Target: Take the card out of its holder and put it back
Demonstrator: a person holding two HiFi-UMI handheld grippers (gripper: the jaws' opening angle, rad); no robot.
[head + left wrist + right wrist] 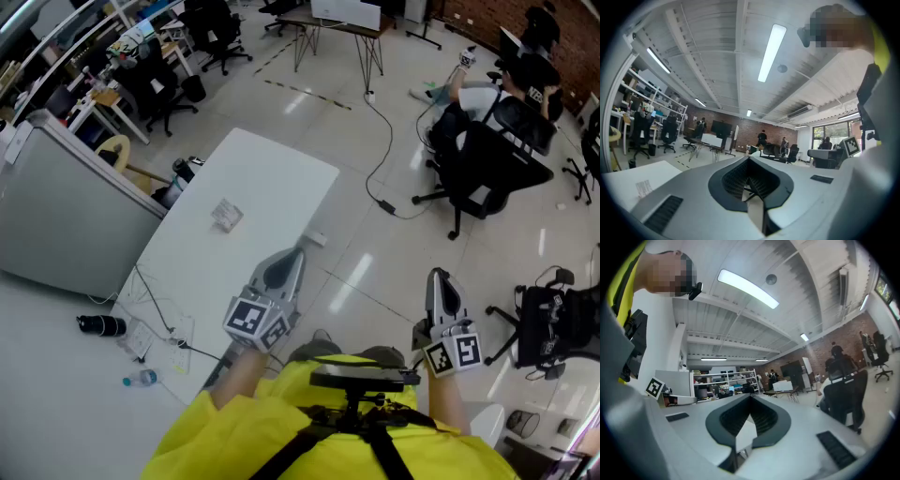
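The card in its clear holder lies flat on the white table, towards its middle. In the left gripper view the card holder shows small at the lower left, on the tabletop. My left gripper hovers over the table's near end, a little short of the holder, jaws shut and empty. The left gripper points level across the room. My right gripper hangs over the floor to the right of the table, also shut with nothing in it. The right gripper faces the far shelves.
A grey partition stands left of the table. A black bottle, a water bottle and cables lie on the floor beside it. Black office chairs stand to the right, with a person seated at the far right.
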